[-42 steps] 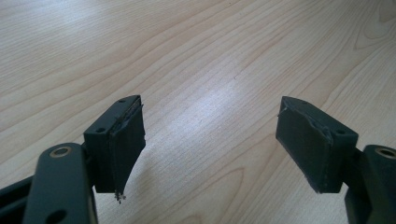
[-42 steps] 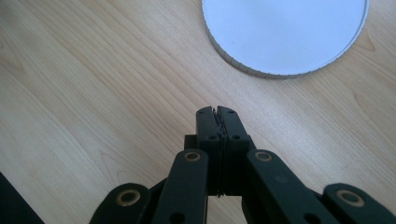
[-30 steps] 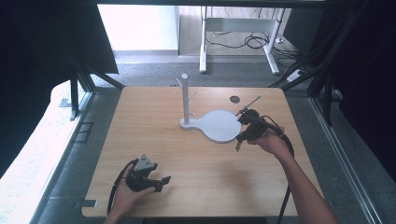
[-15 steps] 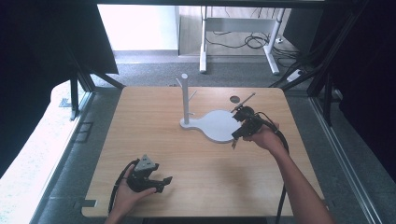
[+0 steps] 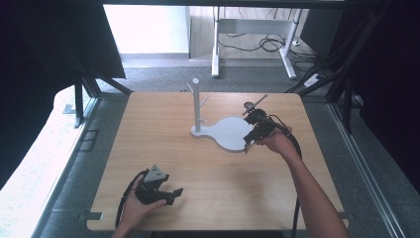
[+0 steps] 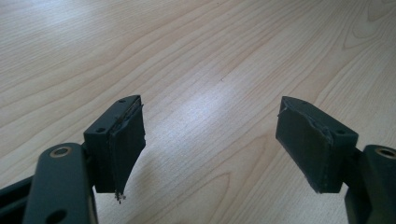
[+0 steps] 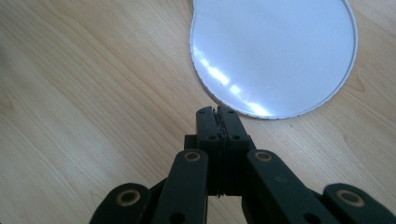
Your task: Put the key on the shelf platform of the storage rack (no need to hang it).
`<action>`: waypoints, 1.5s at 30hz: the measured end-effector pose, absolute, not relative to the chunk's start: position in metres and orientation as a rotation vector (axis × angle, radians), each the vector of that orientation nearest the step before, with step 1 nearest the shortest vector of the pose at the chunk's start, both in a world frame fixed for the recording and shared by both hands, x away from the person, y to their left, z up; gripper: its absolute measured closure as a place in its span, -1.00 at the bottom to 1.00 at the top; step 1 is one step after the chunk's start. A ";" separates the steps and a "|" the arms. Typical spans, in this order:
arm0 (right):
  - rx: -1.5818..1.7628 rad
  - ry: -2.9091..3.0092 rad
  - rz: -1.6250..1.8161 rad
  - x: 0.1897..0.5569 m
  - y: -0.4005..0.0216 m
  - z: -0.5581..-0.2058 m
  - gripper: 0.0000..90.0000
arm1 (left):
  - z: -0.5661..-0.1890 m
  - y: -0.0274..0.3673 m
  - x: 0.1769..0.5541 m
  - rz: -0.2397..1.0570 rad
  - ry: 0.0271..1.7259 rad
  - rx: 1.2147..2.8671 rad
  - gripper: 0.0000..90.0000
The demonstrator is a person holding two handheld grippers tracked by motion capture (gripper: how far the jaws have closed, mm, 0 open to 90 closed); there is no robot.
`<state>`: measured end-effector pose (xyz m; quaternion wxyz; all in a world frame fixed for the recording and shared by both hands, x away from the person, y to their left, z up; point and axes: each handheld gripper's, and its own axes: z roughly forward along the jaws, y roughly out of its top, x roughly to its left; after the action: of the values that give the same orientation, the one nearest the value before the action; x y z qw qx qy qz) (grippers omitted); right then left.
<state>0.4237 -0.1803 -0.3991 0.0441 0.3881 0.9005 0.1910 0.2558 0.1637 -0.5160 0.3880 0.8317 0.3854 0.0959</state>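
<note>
A white stand point(image 5: 229, 133) lies near the middle of the wooden table point(image 5: 163, 144): a round flat base plate point(image 7: 275, 51) with an upright post point(image 5: 196, 101) at its left end. My right gripper point(image 5: 249, 144) is shut with nothing between its jaws, its tips point(image 7: 217, 113) just short of the plate's near edge. My left gripper point(image 5: 174, 194) rests near the table's front left, held low in a hand. Its jaws stand wide open over bare wood point(image 6: 210, 121), and the pads point(image 6: 127, 135) have nothing between them.
A dark round hole point(image 5: 248, 105) and a thin rod point(image 5: 256, 102) sit at the table's back right. Black cables trail from both grippers. Dark frame struts stand at both sides of the table, with a desk frame and cables on the floor beyond.
My right gripper has slid a little leftward along the plate's near edge. The left gripper has stayed where it was.
</note>
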 end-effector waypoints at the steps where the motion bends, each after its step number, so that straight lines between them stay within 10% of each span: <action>1: 1.185 2.754 0.584 0.425 -0.179 -0.399 1.00 | -0.516 0.163 0.256 0.243 0.978 2.118 -0.46; 45: 1.320 2.719 0.630 0.484 -0.174 -0.416 1.00 | -0.521 0.166 0.258 0.227 0.988 2.126 -0.46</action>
<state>0.4844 -0.1740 -0.4163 0.0272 0.4275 0.8803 0.2039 0.2585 0.1662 -0.5211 0.3831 0.8338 0.3874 0.0891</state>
